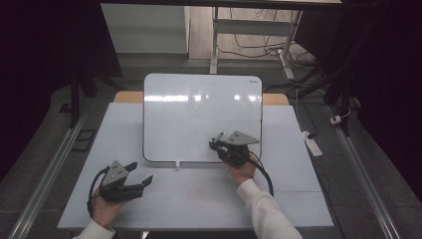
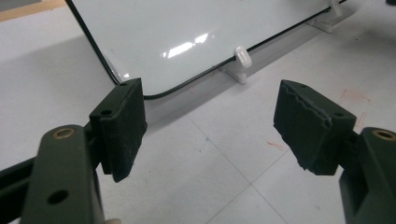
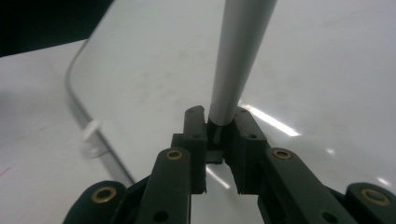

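Note:
A white board (image 1: pixel 199 114) leans back on small white feet (image 1: pixel 177 164) at the middle of the pale table (image 1: pixel 298 194). My right gripper (image 1: pixel 217 141) is in front of the board's lower right part, shut on a grey marker (image 1: pixel 220 134). In the right gripper view the marker (image 3: pixel 238 56) rises from between the jaws of the right gripper (image 3: pixel 219 123), with the board (image 3: pixel 327 70) behind it. My left gripper (image 1: pixel 142 172) rests low at the table's front left, open and holding nothing. The left gripper (image 2: pixel 210 121) faces the board's lower corner (image 2: pixel 140 88).
A white foot (image 2: pixel 240 58) clips the board's bottom edge. Faint red marks (image 2: pixel 355 98) stain the table. On the floor to the right lie a power strip (image 1: pixel 313 144) and cables. A metal rail (image 1: pixel 50 169) runs along the table's left side.

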Tool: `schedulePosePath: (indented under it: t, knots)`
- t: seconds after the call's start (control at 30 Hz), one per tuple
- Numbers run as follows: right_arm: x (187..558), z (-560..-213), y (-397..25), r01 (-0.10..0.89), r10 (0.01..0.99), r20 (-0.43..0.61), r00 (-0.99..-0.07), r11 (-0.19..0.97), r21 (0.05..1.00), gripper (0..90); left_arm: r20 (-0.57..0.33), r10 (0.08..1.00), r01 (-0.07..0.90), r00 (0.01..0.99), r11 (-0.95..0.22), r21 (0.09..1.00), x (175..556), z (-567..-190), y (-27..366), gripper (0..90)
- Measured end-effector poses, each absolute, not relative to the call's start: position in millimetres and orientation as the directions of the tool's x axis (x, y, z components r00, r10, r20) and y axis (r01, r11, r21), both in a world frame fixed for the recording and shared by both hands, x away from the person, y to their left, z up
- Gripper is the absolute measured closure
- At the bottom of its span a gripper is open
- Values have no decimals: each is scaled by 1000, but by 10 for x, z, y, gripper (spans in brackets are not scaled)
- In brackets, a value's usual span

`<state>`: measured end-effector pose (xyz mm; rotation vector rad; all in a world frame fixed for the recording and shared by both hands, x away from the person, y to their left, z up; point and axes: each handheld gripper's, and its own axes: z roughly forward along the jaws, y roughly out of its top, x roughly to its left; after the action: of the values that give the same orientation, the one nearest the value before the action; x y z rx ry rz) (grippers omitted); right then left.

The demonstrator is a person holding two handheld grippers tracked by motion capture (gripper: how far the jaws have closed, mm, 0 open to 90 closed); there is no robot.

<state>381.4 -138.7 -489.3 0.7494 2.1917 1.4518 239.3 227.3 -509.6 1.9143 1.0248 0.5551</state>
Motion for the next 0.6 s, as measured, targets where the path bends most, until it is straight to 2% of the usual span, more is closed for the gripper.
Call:
schedulePosePath:
  t: [0.07, 0.2, 0.33, 0.6]
  knots:
    - [3792, -4822, -1501, 212, 639, -22, -769, 287, 934, 775, -18, 828, 440, 560, -279, 853, 2395, -5096, 2278, 260]
    - [3627, -4700, -1648, 216, 617, -20, -787, 305, 928, 775, -19, 826, 443, 564, -283, 851, 2403, -5099, 2274, 261]
    - [3451, -4664, -1774, 248, 572, 25, -820, 316, 916, 775, -23, 823, 442, 567, -281, 852, 2413, -5096, 2261, 261]
    - [3191, -4656, -1946, 275, 527, 50, -848, 358, 892, 774, -64, 811, 434, 582, -243, 867, 2428, -5074, 2250, 258]
